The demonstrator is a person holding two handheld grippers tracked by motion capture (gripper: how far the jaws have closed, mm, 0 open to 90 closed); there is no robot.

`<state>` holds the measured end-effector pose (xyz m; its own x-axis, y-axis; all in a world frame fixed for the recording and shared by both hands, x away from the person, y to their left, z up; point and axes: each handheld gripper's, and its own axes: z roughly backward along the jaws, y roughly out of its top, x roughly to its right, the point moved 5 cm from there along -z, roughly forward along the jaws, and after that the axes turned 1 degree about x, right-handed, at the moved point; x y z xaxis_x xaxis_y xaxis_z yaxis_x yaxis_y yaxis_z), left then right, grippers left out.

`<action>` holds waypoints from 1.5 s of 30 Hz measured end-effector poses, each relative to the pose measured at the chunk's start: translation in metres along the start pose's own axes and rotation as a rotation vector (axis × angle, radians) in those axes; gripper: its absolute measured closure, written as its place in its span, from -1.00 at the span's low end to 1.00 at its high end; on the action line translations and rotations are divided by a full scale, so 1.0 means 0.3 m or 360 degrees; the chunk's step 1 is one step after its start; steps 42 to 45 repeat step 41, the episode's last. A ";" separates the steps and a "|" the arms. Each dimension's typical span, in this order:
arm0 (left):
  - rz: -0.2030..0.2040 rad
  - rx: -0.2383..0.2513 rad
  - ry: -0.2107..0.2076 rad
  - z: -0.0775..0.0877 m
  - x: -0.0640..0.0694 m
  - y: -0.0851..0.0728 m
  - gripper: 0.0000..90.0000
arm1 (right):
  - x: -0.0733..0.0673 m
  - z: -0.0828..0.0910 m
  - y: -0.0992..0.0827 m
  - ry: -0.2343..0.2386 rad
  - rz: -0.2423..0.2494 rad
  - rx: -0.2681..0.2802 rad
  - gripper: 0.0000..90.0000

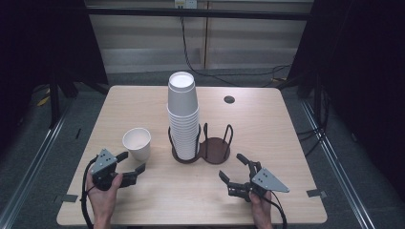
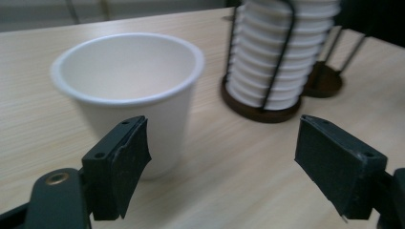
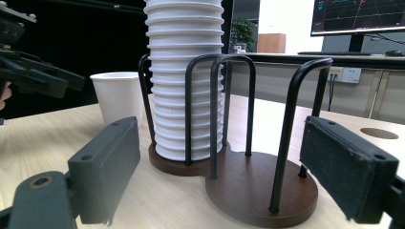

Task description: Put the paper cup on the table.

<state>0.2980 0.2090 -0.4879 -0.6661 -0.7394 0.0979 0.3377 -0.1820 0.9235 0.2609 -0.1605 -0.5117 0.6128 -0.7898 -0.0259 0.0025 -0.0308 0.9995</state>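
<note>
— Where are we?

— I have the left gripper (image 1: 128, 169) just beside the loose paper cup (image 1: 137, 143) at table left, jaws apart, not touching it. The right gripper (image 1: 231, 171) waits, jaws apart, before the double cup holder (image 1: 215, 149).

— The step?

— I'd guess reaching for that cup. Next: centre it between the pads, squeeze lightly; the stack of cups (image 1: 183, 117) stands alongside.

each hand-held gripper, the left gripper (image 1: 128, 166) and right gripper (image 1: 234, 168) alike, is black with two blocky jaws faced in dark textured pads (image 2: 131, 162), a brass-coloured screw (image 2: 56, 179) near the jaw base, a grey three-cornered top plate (image 1: 269, 180), and a trailing black cable (image 1: 85, 202).
</note>
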 end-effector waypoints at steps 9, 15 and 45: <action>-0.0027 0.0194 -0.0107 -0.045 0.085 -0.014 -0.59 | 0.000 -0.001 0.000 0.0003 0.0001 0.0001 -0.71; -0.0091 0.0256 -0.0127 -0.089 0.127 -0.017 -0.63 | 0.000 -0.001 0.000 0.0003 0.0001 0.0000 -0.71; -0.0171 0.0621 -0.0183 -0.169 0.294 -0.044 -0.66 | 0.004 -0.004 -0.001 -0.0036 -0.0011 -0.0021 -0.70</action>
